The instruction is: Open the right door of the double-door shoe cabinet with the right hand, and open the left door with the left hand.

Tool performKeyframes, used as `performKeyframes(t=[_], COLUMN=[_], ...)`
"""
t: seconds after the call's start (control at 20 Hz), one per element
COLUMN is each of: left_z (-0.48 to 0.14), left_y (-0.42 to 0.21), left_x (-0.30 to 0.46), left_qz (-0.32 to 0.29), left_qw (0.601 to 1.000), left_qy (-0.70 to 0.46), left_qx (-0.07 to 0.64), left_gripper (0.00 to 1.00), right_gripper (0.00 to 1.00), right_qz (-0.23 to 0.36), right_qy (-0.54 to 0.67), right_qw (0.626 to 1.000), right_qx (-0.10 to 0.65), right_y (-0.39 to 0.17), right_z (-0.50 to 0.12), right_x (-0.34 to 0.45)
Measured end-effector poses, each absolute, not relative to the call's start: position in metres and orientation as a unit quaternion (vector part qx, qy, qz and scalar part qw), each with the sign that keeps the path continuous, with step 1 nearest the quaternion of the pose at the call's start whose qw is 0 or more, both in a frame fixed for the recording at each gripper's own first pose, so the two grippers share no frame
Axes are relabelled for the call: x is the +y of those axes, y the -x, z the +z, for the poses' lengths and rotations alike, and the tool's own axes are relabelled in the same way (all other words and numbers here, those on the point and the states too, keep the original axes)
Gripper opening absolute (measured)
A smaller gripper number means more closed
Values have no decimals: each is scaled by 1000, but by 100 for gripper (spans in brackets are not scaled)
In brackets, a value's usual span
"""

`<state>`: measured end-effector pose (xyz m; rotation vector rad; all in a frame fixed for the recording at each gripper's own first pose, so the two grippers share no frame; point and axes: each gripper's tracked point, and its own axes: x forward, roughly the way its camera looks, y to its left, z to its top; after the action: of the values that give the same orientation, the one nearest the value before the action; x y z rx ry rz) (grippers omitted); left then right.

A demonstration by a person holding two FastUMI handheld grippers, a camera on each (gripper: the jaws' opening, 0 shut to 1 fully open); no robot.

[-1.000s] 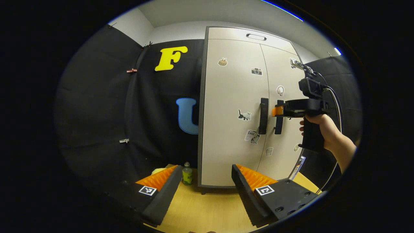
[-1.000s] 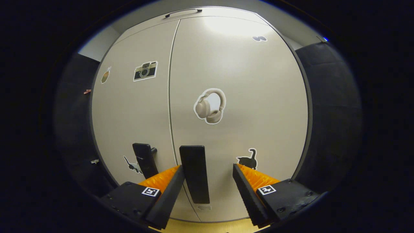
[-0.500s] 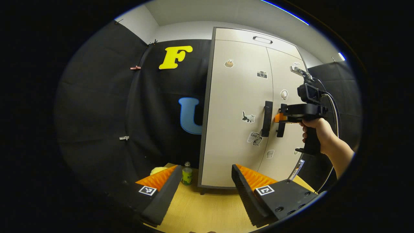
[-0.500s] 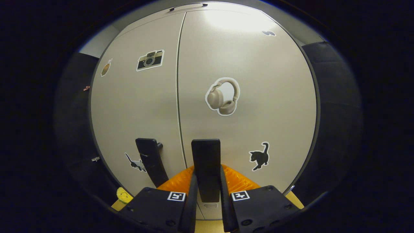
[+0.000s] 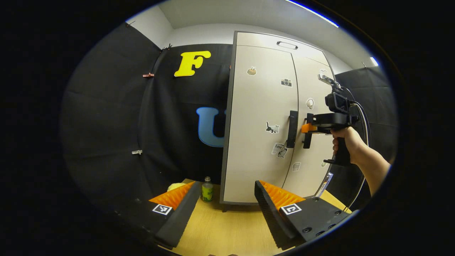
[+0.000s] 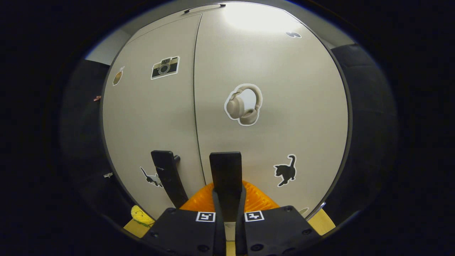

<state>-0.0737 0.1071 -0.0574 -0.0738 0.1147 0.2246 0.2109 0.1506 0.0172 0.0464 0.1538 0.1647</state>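
Right gripper view, right claw [image 6: 227,204] clamped on black bar handle [image 6: 225,176] of beige cabinet's right door [image 6: 270,71], left claw [image 5: 225,204] wide apart, hovering over wooden bench [image 5: 227,227], left door [image 5: 259,117] shut

A green bottle [image 5: 207,190] and a yellow object [image 5: 175,186] sit on the wooden floor [image 5: 227,227] beside black cloth [image 5: 117,117].

R handle [image 6: 226,177] base behind gripper [image 6: 229,209]

Overhead glare on cabinet [image 6: 263,21]; fisheye-bent edges.
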Motion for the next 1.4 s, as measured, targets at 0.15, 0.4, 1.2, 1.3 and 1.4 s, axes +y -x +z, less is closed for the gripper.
performKeyframes(t=[0.15, 0.4, 1.2, 1.3, 1.4], left_z=[-69, -80, -44, -47, -51], left_y=[73, 74, 110, 119, 126], left_x=[104, 97, -41, -50, -58], left_qz=[97, 88, 141, 158, 174], left_qw=[992, 992, 984, 981, 978], left_qy=[46, 48, 96, 98, 96], left_qx=[67, 80, 59, 59, 59], left_gripper=[95, 95, 95, 95, 95], right_gripper=[14, 14, 14, 14, 14], right_qz=[79, 85, 216, 232, 246], right_qy=[-27, -36, -54, -54, -53], right_qw=[994, 994, 974, 970, 966], right_qx=[72, 63, 51, 51, 50], right_y=[-203, -186, -127, -124, -121], right_z=[18, 20, 27, 27, 29], right_x=[148, 141, 106, 104, 99])
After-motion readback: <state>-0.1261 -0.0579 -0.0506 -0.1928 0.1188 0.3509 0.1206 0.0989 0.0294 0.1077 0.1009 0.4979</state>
